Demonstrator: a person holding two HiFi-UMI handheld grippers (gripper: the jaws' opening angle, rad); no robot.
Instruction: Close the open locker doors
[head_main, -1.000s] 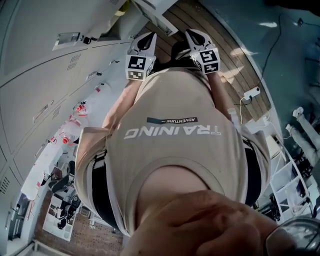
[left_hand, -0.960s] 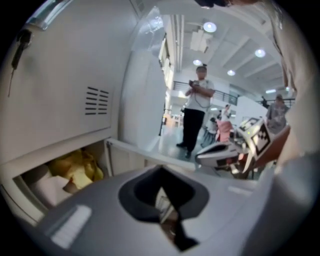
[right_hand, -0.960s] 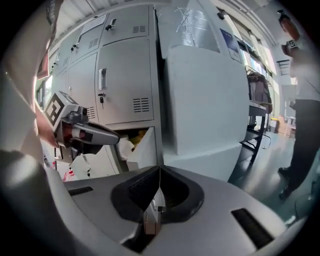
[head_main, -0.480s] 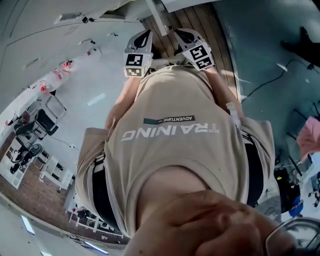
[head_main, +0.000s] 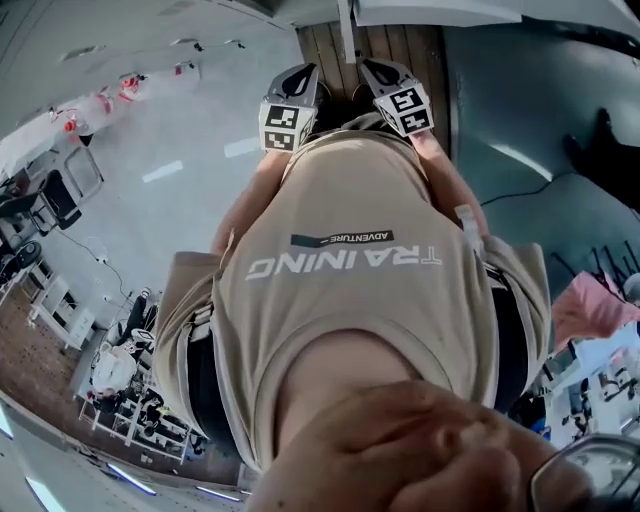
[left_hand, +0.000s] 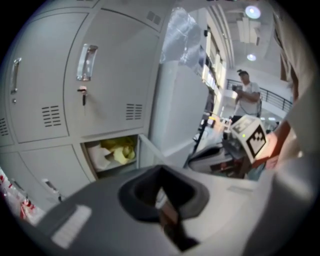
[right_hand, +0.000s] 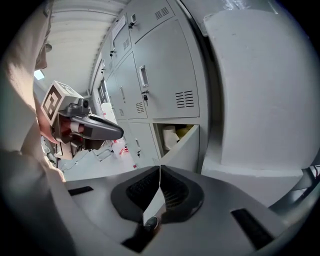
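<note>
So, the task isn't finished: one low locker (right_hand: 172, 134) stands open, its door (right_hand: 184, 150) swung out, with white and yellow stuff inside. The shut lockers (right_hand: 160, 80) above and beside it look done.

You're touching nothing. The left gripper (left_hand: 160, 175) has its jaws pressed together and is empty. The right gripper (right_hand: 159, 169) is likewise closed on nothing. Both are well apart from the door. What's left, I judge, is to reach the door's free edge and push it flush.

On views, the head view gives only your shirt, both grippers held out front and the floor, with no locker in it at all. The left gripper view shows the open compartment head-on, plus a person (left_hand: 247, 95) standing far back. The right gripper view shows the swung-out door more clearly, with the white pillar (right_hand: 260, 85) just beside it.
</note>
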